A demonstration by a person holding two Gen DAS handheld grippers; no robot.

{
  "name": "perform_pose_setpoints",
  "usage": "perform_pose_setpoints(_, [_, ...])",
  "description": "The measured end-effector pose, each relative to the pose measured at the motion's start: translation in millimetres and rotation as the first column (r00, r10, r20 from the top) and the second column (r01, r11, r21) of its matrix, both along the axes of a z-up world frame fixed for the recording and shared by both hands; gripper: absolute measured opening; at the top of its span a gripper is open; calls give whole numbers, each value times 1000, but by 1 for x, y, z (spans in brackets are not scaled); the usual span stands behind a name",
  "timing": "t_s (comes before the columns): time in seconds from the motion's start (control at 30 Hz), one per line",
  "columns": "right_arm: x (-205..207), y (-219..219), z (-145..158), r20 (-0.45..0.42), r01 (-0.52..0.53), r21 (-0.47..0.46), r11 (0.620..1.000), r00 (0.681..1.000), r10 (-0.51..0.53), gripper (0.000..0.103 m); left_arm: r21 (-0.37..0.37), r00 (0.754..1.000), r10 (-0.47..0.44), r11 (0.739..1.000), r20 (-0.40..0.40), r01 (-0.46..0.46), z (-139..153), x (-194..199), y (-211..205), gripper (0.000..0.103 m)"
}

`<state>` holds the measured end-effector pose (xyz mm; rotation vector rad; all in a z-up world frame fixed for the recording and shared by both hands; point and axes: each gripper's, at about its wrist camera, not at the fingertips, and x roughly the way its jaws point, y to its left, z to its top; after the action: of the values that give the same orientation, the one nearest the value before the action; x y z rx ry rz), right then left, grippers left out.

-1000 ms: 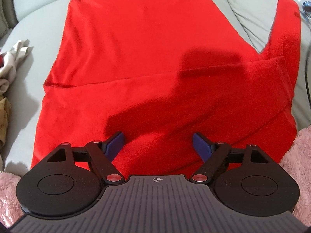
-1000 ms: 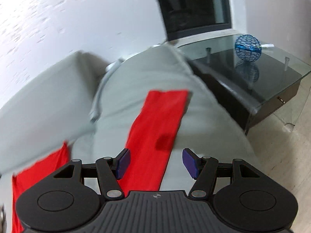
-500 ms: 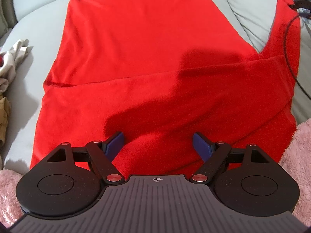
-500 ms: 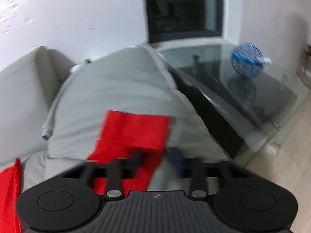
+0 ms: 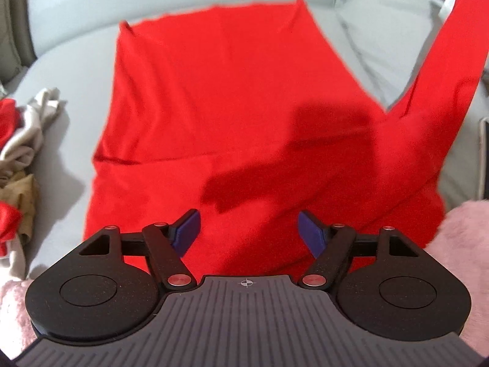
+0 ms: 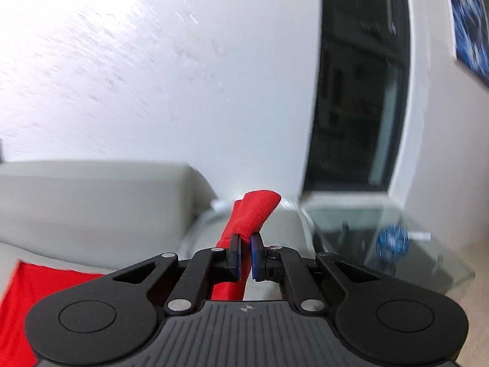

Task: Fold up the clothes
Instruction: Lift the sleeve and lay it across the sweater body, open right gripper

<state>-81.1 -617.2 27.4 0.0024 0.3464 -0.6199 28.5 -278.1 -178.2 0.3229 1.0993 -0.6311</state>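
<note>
A red garment (image 5: 232,91) lies spread on a grey sofa (image 5: 73,61), its near part folded over. Its right sleeve (image 5: 452,61) is pulled up and away toward the top right. My left gripper (image 5: 249,231) hovers above the near fold; its jaws are closing, with nothing between the blue pads (image 5: 186,227). In the right wrist view my right gripper (image 6: 245,252) is shut on the sleeve end (image 6: 256,211), which sticks up past the pads while the rest of the red garment (image 6: 36,287) lies below on the left.
A pile of beige and red clothes (image 5: 18,159) lies at the sofa's left. Pink fluffy fabric (image 5: 458,232) edges the near right. A glass table (image 6: 397,244) with a blue wire ball (image 6: 392,240) stands right of the sofa, by a white wall (image 6: 152,76).
My right gripper shut on the sleeve end and lifted it off the sofa, tilting up toward the wall. My left gripper rose a little and its jaws narrowed slightly.
</note>
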Motion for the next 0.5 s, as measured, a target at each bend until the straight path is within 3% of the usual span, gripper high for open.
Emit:
perform_pose_setpoints(0.1, [-6, 64, 13, -7, -51, -31, 998, 999, 51, 6, -40, 1000, 20, 999, 18, -20, 13, -6, 21, 75])
perform_pose_setpoints(0.17, [-5, 107, 5, -38, -103, -19, 994, 994, 102, 6, -69, 999, 44, 997, 25, -42, 20, -8, 38, 75])
perform_pose_setpoints(0.27, [6, 171, -26, -128, -191, 17, 981, 973, 191, 6, -92, 994, 110, 990, 28, -107, 30, -8, 73, 75])
perform_pose_setpoints(0.37, [23, 219, -64, -208, -244, 115, 963, 942, 264, 6, -109, 984, 172, 980, 39, -167, 39, -3, 100, 75])
perform_pose_setpoints(0.5, [59, 281, -105, -264, -279, 219, 935, 906, 332, 6, -162, 954, 298, 944, 39, -289, 53, 9, 147, 75])
